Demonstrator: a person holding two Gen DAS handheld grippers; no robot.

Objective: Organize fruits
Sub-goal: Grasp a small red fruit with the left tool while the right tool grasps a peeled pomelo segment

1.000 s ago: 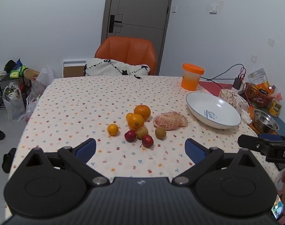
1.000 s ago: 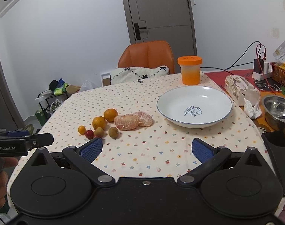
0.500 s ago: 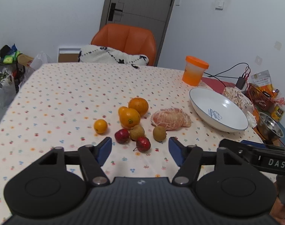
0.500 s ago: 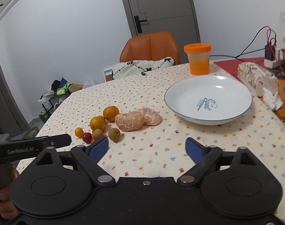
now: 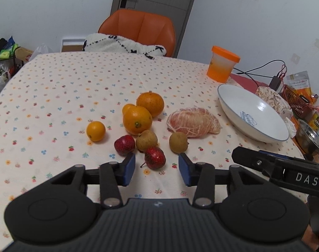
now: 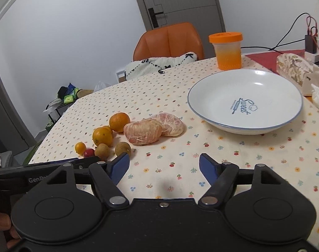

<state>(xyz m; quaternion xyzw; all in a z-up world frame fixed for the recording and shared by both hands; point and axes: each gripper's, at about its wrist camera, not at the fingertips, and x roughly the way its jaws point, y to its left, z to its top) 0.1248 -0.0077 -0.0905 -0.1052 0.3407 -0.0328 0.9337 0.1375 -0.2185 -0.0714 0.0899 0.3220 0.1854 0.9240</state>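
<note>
The left hand-held gripper (image 5: 156, 169) hovers low over the floral worktop (image 5: 75, 88), its jaws just narrowed yet not touching the red fruit (image 5: 155, 157) lying between the blue pads. The other fruits cluster just past it toward 12 o'clock. The right hand-held gripper (image 6: 164, 164), jaws also closing, is empty. The white bowl (image 6: 245, 88) sits at its 1 o'clock.

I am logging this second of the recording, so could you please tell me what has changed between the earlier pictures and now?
Both tools came forward and down toward the fruit, and their jaws have just been closing. The left tool now frames the nearest small red fruit without touching it; the right tool has only the dotted tablecloth between its jaws. Nothing was grasped or released. The fruit and the empty white plate with a blue rim stayed put.
</note>
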